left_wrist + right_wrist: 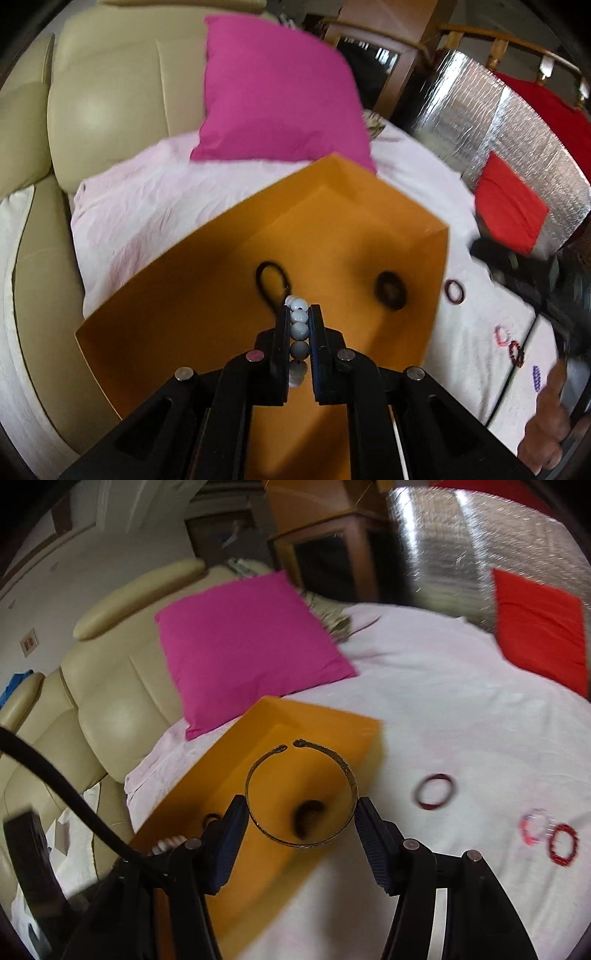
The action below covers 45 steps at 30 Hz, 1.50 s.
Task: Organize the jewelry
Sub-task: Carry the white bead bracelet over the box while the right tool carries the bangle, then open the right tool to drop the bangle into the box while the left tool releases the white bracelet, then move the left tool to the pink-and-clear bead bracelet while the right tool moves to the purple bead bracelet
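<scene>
Left gripper is clamped on a white bead bracelet at lower centre, over the orange tray. Right gripper holds a metal bangle between wide-set fingers, mid-frame over the tray's right edge. Loose rings lie on the white sheet, right.

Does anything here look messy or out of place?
Somewhat. Several bracelets still lie loose on the white sheet beside the orange tray: a dark red bangle, a pink one and a red beaded one. Nothing looks broken or spilled.
</scene>
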{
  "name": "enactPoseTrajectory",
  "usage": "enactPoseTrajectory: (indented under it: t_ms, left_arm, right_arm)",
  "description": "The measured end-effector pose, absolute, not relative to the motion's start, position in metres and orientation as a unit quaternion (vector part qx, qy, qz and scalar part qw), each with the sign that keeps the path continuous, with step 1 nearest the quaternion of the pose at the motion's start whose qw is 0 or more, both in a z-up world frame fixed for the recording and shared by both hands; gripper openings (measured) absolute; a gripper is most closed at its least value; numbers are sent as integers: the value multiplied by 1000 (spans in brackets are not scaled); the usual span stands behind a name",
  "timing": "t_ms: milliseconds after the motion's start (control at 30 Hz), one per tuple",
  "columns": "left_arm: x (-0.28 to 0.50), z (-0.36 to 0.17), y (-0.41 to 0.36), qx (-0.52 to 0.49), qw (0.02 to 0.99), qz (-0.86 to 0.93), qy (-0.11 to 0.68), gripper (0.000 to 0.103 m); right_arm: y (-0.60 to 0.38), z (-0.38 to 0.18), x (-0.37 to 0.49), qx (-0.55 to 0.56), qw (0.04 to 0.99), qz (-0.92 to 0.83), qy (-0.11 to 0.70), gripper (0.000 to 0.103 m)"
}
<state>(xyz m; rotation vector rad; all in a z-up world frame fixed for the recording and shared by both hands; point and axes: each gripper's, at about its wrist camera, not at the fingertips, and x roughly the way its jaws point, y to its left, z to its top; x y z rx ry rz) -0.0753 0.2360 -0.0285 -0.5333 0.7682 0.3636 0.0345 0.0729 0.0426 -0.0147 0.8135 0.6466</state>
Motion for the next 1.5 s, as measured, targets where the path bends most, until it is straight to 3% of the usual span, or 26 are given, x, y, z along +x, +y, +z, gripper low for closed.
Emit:
enactPoseTrajectory:
  t_ms: [400,433,467,533,733,967,1067,1267,1500]
  left_arm:
    - [-78,-52,260,-278,845,224,398,13]
    - [-80,-52,259,-279,844,226,399,22]
    - [-80,-52,260,-281,842,228,401,38]
    - [-81,-52,261,-285,840,232,399,54]
    - [-81,-30,244,-246,863,254,361,56]
    - [-69,13,163,-102,934,209,270,74]
    - [-60,21,107,-24,956,152,251,77]
    - [-34,9,49,-7,951,47,305,77]
    - [-3,-16,16,-40,924,-7,381,77]
  right_arm:
    - [169,-25,98,20,788,303,536,64]
    - [173,-29,100,23,781,302,546,64]
    - [175,-30,102,26,778,301,551,65]
    - [175,-30,102,29,780,300,548,68]
    - [148,-6,88,41,799,316,509,70]
    - [51,52,64,38,869,270,413,70]
    - [-17,71,54,50,902,218,370,69]
    - [-147,69,38,87,933,95,337,66]
    - [-245,27,24,154,923,22,352,62]
